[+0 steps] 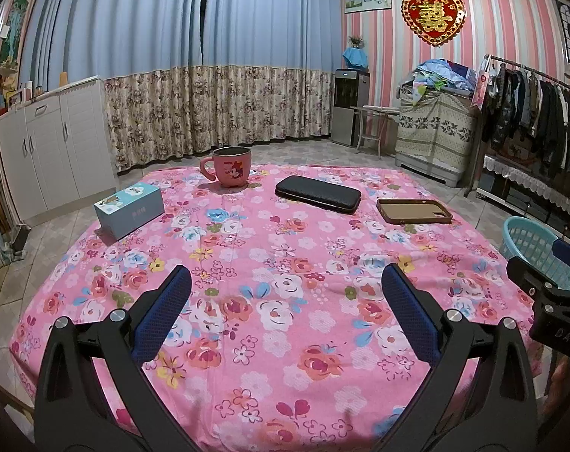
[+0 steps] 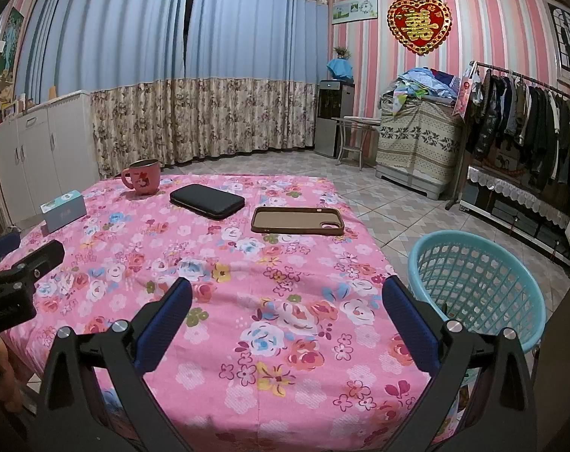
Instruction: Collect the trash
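A table under a pink flowered cloth (image 1: 285,256) (image 2: 217,263) carries a pink mug (image 1: 230,165) (image 2: 144,177), a light blue box (image 1: 128,209) (image 2: 63,209), a black wallet (image 1: 318,193) (image 2: 207,200) and a brown phone case (image 1: 413,211) (image 2: 297,220). A turquoise basket (image 2: 477,286) (image 1: 541,252) stands on the floor off the table's right side. My left gripper (image 1: 285,278) hovers open over the near part of the cloth, holding nothing. My right gripper (image 2: 287,290) is open too, near the table's right front corner, beside the basket.
White cabinets (image 1: 55,143) line the left wall. Blue and floral curtains (image 1: 217,75) hang at the back. A water dispenser (image 1: 351,105), a covered chest (image 1: 435,132) and a clothes rack (image 1: 529,113) stand on the right. Tiled floor (image 2: 390,203) surrounds the table.
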A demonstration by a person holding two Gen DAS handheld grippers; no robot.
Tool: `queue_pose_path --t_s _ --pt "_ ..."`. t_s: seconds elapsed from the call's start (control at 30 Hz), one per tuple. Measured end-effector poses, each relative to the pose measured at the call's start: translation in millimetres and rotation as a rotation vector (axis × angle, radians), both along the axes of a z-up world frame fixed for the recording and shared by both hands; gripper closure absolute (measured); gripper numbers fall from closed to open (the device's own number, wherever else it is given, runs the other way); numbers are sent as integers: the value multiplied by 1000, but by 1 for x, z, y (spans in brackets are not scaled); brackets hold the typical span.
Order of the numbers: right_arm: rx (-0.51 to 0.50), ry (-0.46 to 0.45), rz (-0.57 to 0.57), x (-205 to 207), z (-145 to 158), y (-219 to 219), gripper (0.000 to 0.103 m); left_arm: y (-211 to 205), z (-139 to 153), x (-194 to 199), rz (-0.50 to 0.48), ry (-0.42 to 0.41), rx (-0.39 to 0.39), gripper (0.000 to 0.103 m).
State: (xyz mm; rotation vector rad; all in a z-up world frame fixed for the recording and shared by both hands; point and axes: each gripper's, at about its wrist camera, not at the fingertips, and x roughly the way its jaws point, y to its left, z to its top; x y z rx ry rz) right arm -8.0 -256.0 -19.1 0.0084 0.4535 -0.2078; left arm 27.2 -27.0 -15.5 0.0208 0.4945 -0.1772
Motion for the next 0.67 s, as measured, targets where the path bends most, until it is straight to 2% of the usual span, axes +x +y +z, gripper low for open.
queue_pose_path --t_s 0.67 --pt "0 3 -6 0 -2 0 4 9 3 5 9 -2 -13 5"
